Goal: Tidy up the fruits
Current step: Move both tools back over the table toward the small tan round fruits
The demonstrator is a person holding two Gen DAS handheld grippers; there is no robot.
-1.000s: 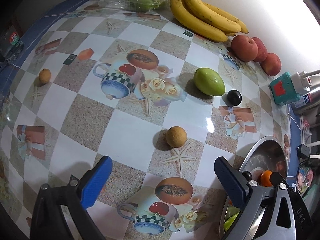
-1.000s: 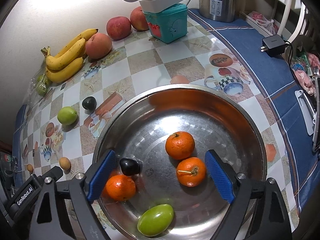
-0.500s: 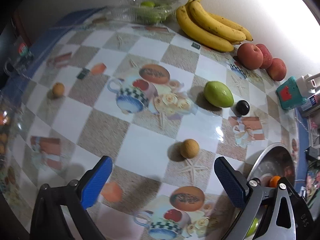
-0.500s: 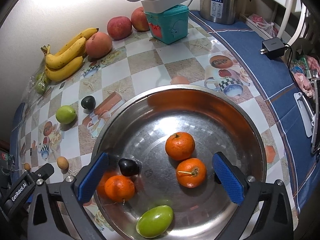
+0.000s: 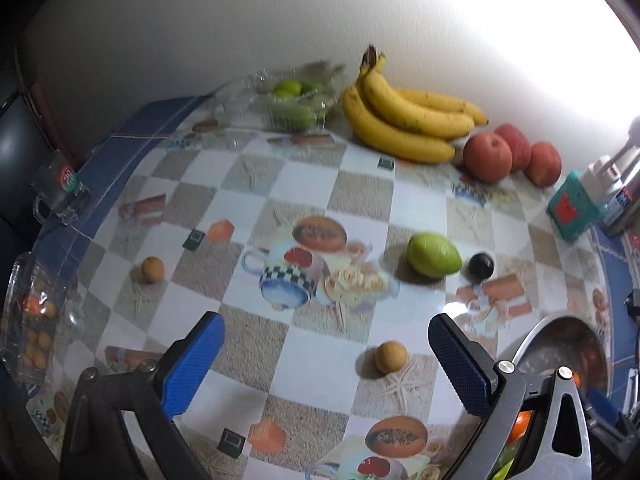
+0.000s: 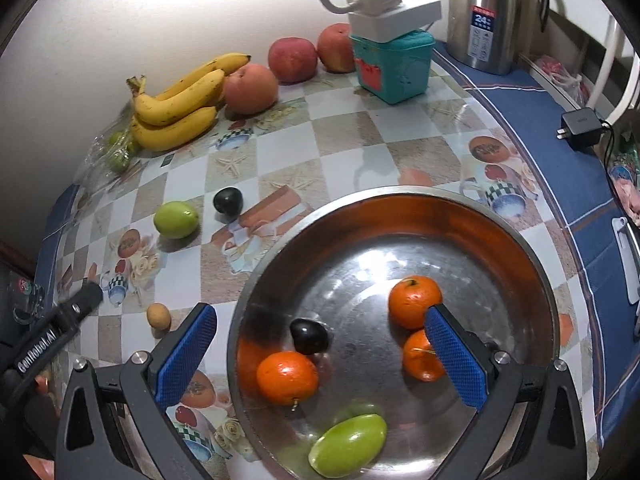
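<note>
Small tan fruit [image 5: 391, 356] sits loose on the checked tablecloth [image 5: 312, 364], just ahead of my left gripper [image 5: 326, 356], nearer its right-hand pad, roughly round so no long axis to mind. L jaws wide apart, nothing between. My right gripper [image 6: 320, 354], also spread and empty, hangs over the steel bowl [image 6: 532, 256]; so L hand is nearer.

In the left wrist view, the steel bowl [image 5: 560, 330] at lower right is mostly hidden behind the left tool [image 5: 326, 354], and the clear bag of green fruit [image 5: 296, 98] at upper centre is blurred.
</note>
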